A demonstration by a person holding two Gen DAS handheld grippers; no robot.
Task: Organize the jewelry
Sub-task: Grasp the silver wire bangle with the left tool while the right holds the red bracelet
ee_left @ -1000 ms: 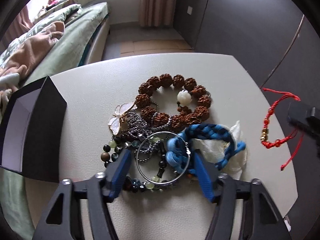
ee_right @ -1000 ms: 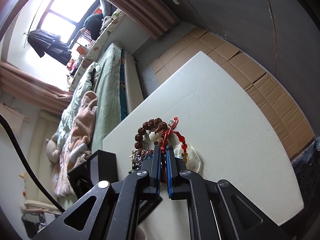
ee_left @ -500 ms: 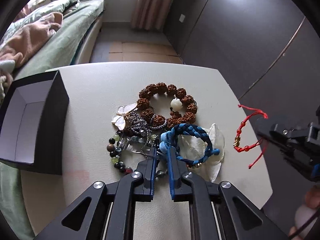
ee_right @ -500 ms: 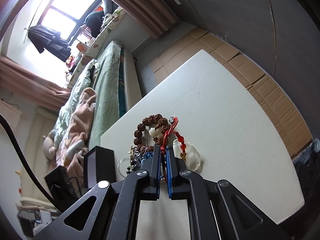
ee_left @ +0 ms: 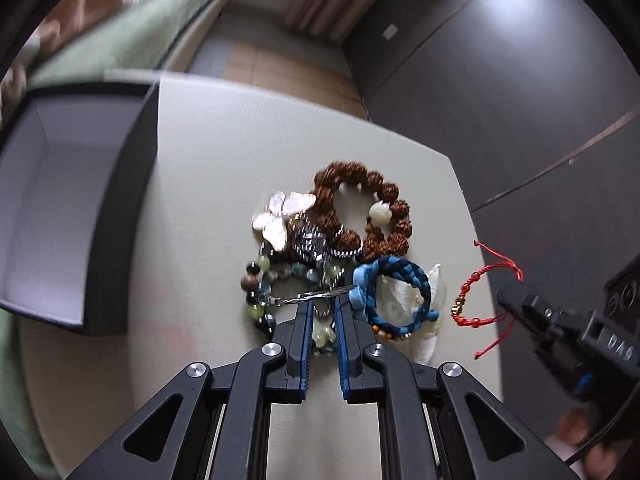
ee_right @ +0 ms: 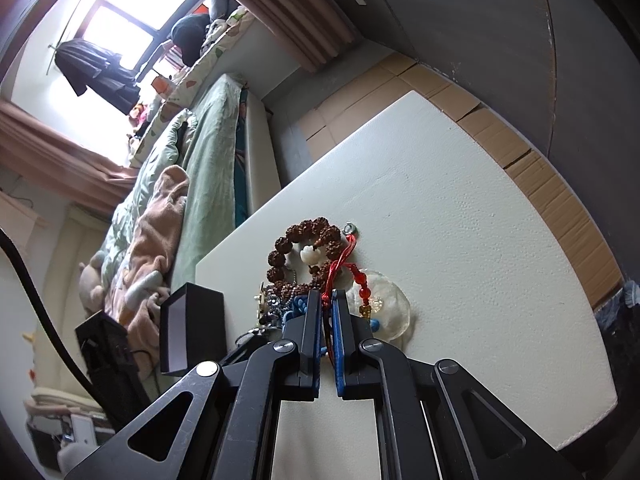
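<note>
My left gripper (ee_left: 323,300) is shut on a thin twisted silver bangle (ee_left: 292,300), which stands on edge across its tips, over the jewelry pile. The pile holds a brown bead bracelet (ee_left: 360,208), a blue braided bracelet (ee_left: 404,276), a shell butterfly pendant (ee_left: 280,216) and several green and dark beads (ee_left: 256,280). To the right, my right gripper (ee_left: 506,302) is shut on a red cord bracelet (ee_left: 476,292), which hangs off the table's edge. In the right wrist view the red cord bracelet (ee_right: 348,264) loops up from the right gripper (ee_right: 326,296) in front of the brown bead bracelet (ee_right: 304,240).
An open black box (ee_left: 120,200) with a pale, bare inside stands at the left of the white table (ee_left: 208,168). A clear plastic bag (ee_left: 432,292) lies under the blue bracelet. A bed with green bedding (ee_right: 208,152) runs beside the table; cardboard (ee_right: 520,152) covers the floor.
The left jaws have closed on the silver bangle and tipped it on edge. The left gripper has swung toward the black box, which now looks larger. The right gripper has stayed put.
</note>
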